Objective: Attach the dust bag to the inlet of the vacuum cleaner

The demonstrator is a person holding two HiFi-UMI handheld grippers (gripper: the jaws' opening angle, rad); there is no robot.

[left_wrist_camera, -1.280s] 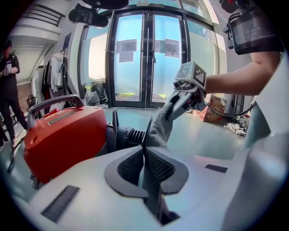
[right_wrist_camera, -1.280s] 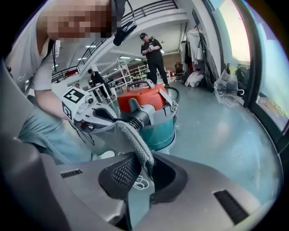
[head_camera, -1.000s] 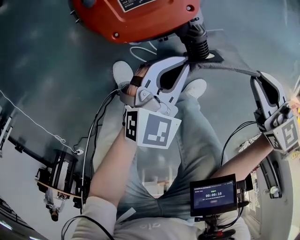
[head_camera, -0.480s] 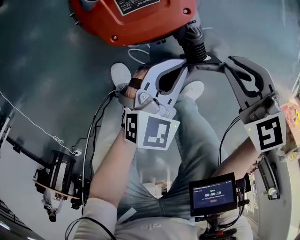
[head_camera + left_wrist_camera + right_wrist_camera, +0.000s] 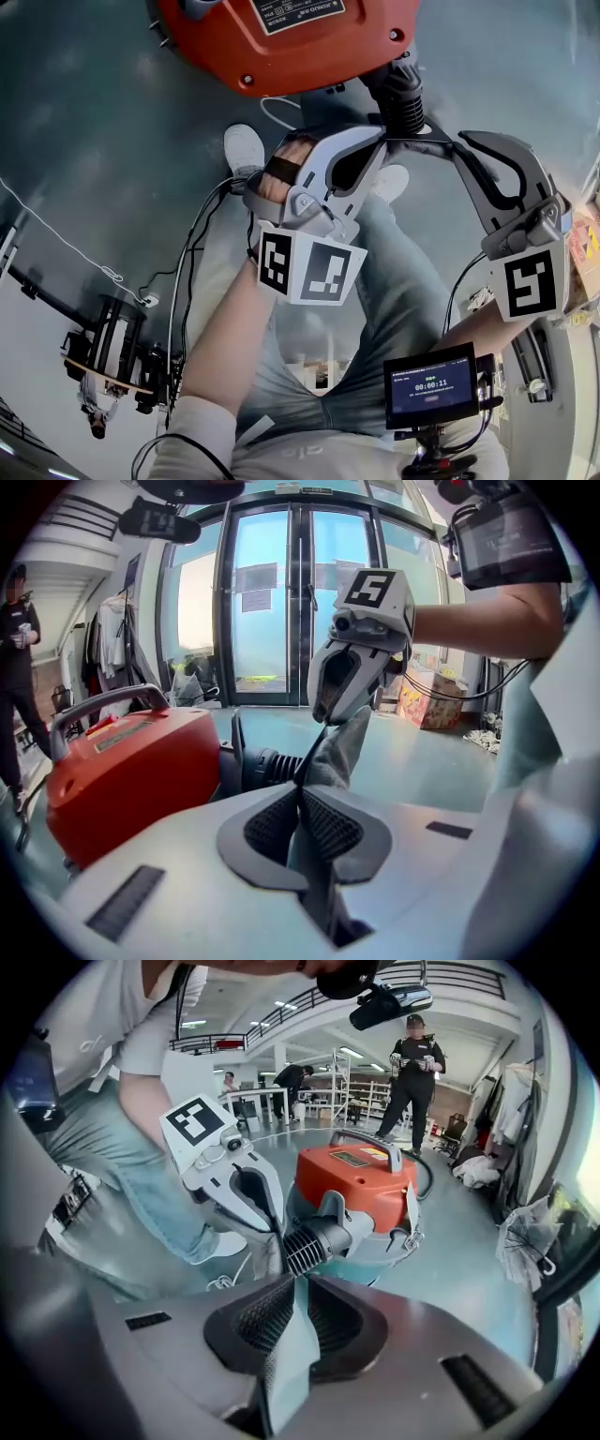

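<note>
The red vacuum cleaner (image 5: pixel 281 42) stands on the floor at the top of the head view, its black ribbed inlet (image 5: pixel 401 98) pointing toward me. A grey fabric dust bag (image 5: pixel 424 148) is stretched just below the inlet between both grippers. My left gripper (image 5: pixel 380 139) is shut on one edge of the dust bag (image 5: pixel 314 803), with the inlet (image 5: pixel 272 764) just beyond its jaws. My right gripper (image 5: pixel 461 146) is shut on the other edge of the dust bag (image 5: pixel 289 1335), facing the inlet (image 5: pixel 314 1241) and the vacuum cleaner (image 5: pixel 361 1185).
The holder's legs and white shoes (image 5: pixel 244 148) stand beside the vacuum. Cables (image 5: pixel 94 262) trail over the floor at the left. A person in black (image 5: pixel 412 1058) stands behind the vacuum. Glass doors (image 5: pixel 281 602) and boxes (image 5: pixel 424 697) lie beyond.
My right gripper has swung in from the far right toward the left gripper and the inlet, shortening the stretch of bag between them. The left gripper has barely moved.
</note>
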